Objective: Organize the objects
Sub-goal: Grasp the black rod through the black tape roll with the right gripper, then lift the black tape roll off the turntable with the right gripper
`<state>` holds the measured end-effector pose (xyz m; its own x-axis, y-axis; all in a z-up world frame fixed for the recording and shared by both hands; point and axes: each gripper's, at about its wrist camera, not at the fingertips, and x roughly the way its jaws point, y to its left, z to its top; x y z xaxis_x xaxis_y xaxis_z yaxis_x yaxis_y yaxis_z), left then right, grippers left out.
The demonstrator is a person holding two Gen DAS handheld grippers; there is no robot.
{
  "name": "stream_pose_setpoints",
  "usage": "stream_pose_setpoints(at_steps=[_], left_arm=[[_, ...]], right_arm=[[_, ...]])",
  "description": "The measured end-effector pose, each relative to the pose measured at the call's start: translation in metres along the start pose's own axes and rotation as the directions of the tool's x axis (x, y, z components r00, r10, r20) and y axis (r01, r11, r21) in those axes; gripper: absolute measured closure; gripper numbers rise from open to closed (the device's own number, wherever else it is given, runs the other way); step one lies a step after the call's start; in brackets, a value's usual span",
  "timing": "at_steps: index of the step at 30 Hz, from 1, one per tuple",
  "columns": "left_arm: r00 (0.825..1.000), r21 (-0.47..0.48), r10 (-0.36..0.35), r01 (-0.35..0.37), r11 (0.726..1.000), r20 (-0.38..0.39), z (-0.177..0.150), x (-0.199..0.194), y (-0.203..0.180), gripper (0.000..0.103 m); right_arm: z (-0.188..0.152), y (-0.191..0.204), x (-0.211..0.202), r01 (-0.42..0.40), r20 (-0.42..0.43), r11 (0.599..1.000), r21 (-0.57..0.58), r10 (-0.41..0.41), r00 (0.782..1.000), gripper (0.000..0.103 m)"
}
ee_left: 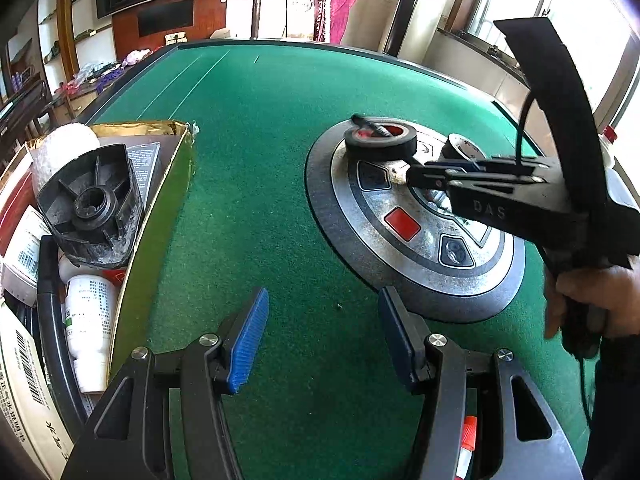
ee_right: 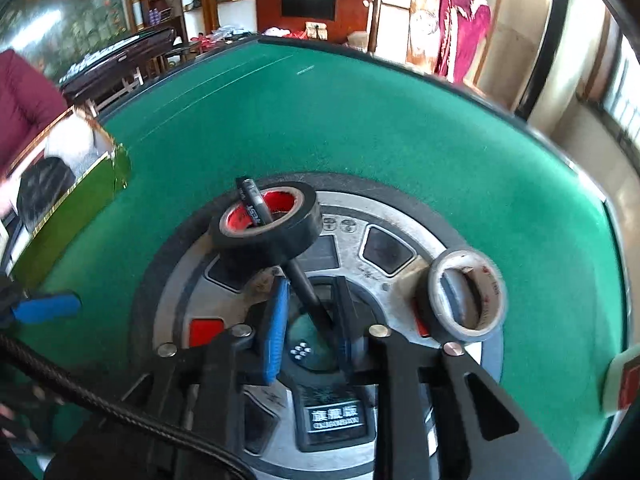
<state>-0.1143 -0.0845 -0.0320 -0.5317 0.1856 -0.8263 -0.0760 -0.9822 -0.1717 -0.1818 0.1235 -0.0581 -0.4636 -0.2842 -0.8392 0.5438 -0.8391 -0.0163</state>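
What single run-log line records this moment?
right tongs: shut on black pen | pen through black tape roll | left tongs: open, empty | box: part-filled

A: Strong daylight is admitted through the windows point(ee_left: 560, 12) at upper right; the panes are blown out to white.

B: Noted. The green table point(ee_left: 280, 140) is evenly lit, and glare is seen on the metal disc point(ee_left: 436, 248).

A: Fisheye bending and dark vignetting are recorded at the corners of both views.

B: Motion blur is observed in the right wrist view, strongest at the box point(ee_right: 80, 184); the left view is sharp.
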Motion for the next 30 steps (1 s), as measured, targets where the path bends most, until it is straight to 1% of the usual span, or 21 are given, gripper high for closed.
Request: stream_pose_setpoints(at_steps=[1,3,4,6,8,11,13,15,16,17,18,19,20,22,23,24,25,26,27,29,30], left_arm=[[1.0,0.001,0.002,-0.002,1.0,-0.001,0.0,0.0,0.0,0.053],[1.0,0.003,0.003,-0.003,1.0,-0.003,0.0,0.0,0.0,0.053],[1.0,-0.001,0.001,-0.001,1.0,-0.003,0.0,-0.001,0.001,0.053],[1.0,-0.006,-0.002,0.002,1.0,-0.005,0.0,-0.001,0.002,0.053],[1.0,-0.006,0.001,-0.001,1.0,-0.004,0.0,-0.001,0.001,0.053],[1.0,0.006,0.015,-0.015,1.0,-0.001,-0.001,-0.001,0.0,0.052],[1.0,0.013,0.021,-0.021,1.0,0.002,-0.002,0.0,-0.002,0.051],[1.0,0.022,0.029,-0.029,0.999,0.005,-0.002,0.0,-0.004,0.05],[0.999,0.028,0.034,-0.035,0.999,0.006,-0.003,0.0,-0.004,0.05],[0.999,0.03,0.037,-0.037,0.999,0.007,-0.003,0.0,-0.005,0.05],[0.999,0.031,0.037,-0.037,0.999,0.007,-0.003,0.0,-0.005,0.05],[0.999,0.029,0.036,-0.036,0.999,0.007,-0.003,0.0,-0.005,0.05],[0.999,0.028,0.035,-0.035,0.999,0.008,-0.003,0.0,-0.004,0.05],[0.999,0.029,0.036,-0.036,0.999,0.007,-0.003,-0.001,-0.004,0.05],[0.999,0.031,0.037,-0.037,0.999,0.007,-0.003,-0.001,-0.004,0.05],[0.999,0.031,0.038,-0.038,0.999,0.007,-0.003,-0.001,-0.005,0.05],[0.999,0.032,0.037,-0.037,0.999,0.007,-0.003,-0.001,-0.005,0.05],[0.999,0.031,0.035,-0.036,0.999,0.006,-0.003,-0.001,-0.004,0.05],[0.999,0.029,0.034,-0.034,0.999,0.005,-0.002,-0.001,-0.005,0.05],[1.0,0.026,0.03,-0.03,0.999,0.005,-0.002,-0.001,-0.004,0.05],[1.0,0.025,0.029,-0.029,0.999,0.004,-0.002,-0.001,-0.004,0.05]], right_arm=[[0.003,0.002,-0.003,0.006,-0.017,1.0,0.007,-0.005,1.0,0.092],[-0.005,0.007,-0.007,0.039,-0.051,0.999,0.014,-0.038,0.998,0.095],[-0.014,0.004,-0.013,0.071,-0.057,0.997,0.012,-0.07,0.996,0.096],[-0.036,-0.001,-0.031,0.036,-0.085,0.996,0.076,-0.029,0.996,0.096],[-0.064,0.0,-0.048,0.062,-0.086,0.996,0.06,-0.057,0.995,0.097],[-0.102,0.006,-0.074,0.062,-0.102,0.995,0.076,-0.055,0.993,0.097],[-0.119,0.016,-0.088,0.052,-0.072,0.998,0.034,-0.05,0.996,0.097],[-0.126,0.023,-0.1,0.099,-0.038,0.995,0.014,-0.099,0.994,0.095],[-0.126,0.024,-0.105,0.108,-0.017,0.994,0.013,-0.108,0.994,0.091],[-0.124,0.026,-0.112,0.112,0.018,0.994,0.013,-0.113,0.993,0.08],[-0.129,0.021,-0.12,0.124,0.047,0.992,0.016,-0.124,0.991,0.057],[-0.125,0.022,-0.125,0.144,0.079,0.989,0.019,-0.145,0.986,0.042],[-0.122,0.022,-0.13,0.162,0.121,0.987,0.016,-0.163,0.979,0.021],[-0.105,0.033,-0.13,0.16,0.204,0.986,-0.04,-0.149,0.968,0.021],[-0.099,0.038,-0.126,0.17,0.204,0.983,-0.068,-0.153,0.967,0.021],[-0.086,0.033,-0.118,0.168,0.194,0.982,-0.089,-0.149,0.97,0.021],[-0.081,0.036,-0.11,0.157,0.179,0.981,-0.114,-0.135,0.975,0.021],[-0.077,0.04,-0.101,0.163,0.17,0.977,-0.137,-0.139,0.976,0.021],[-0.073,0.044,-0.093,0.193,0.172,0.969,-0.153,-0.166,0.971,0.021],[-0.075,0.047,-0.081,0.203,0.157,0.96,-0.193,-0.174,0.972,0.021],[-0.073,0.047,-0.072,0.221,0.146,0.953,-0.206,-0.194,0.97,0.021]])
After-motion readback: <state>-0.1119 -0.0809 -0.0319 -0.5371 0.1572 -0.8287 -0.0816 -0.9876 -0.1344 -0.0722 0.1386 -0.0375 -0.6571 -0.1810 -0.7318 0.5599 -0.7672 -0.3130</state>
